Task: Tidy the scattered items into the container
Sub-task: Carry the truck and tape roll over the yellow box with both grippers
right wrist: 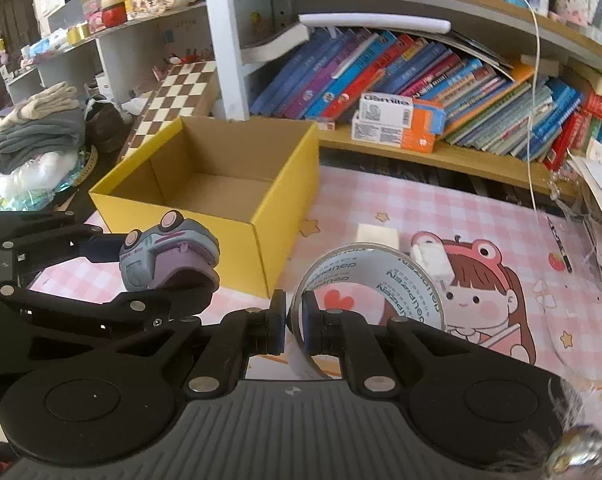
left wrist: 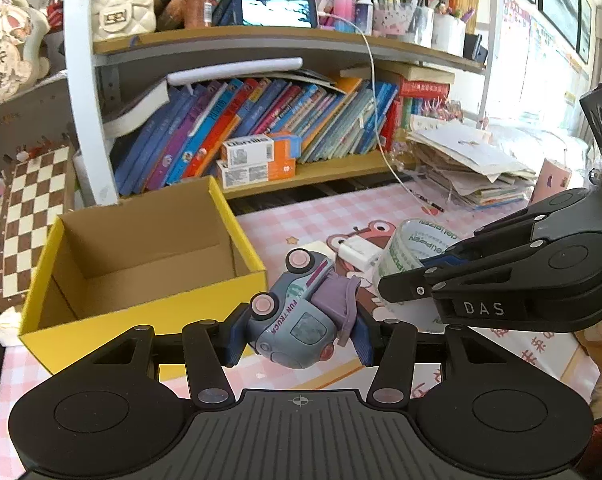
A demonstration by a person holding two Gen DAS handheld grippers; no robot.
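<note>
A grey-blue toy truck [left wrist: 291, 320] with pink wheels and a purple part is held off the table, my left gripper [left wrist: 299, 338] shut on its sides. In the right wrist view the same toy truck [right wrist: 169, 256] hangs in the left gripper [right wrist: 157, 270], just in front of the yellow cardboard box [right wrist: 285, 208]. That yellow box [left wrist: 237, 292] is open and nothing shows inside it. My right gripper [right wrist: 293, 324] is shut on the wall of a clear tape roll [right wrist: 381, 276]. The right gripper [left wrist: 405, 280] and tape roll [left wrist: 401, 248] also show at the right of the left wrist view.
A white block [right wrist: 377, 236], a white plug [right wrist: 433, 260] and a pen [right wrist: 559, 248] lie on the pink checked table mat [right wrist: 441, 200]. Bookshelves [right wrist: 421, 64] rise behind, a chessboard [right wrist: 173, 92] stands to the box's left, papers [left wrist: 469, 168] are stacked at right, and a white cable [left wrist: 377, 120] hangs down.
</note>
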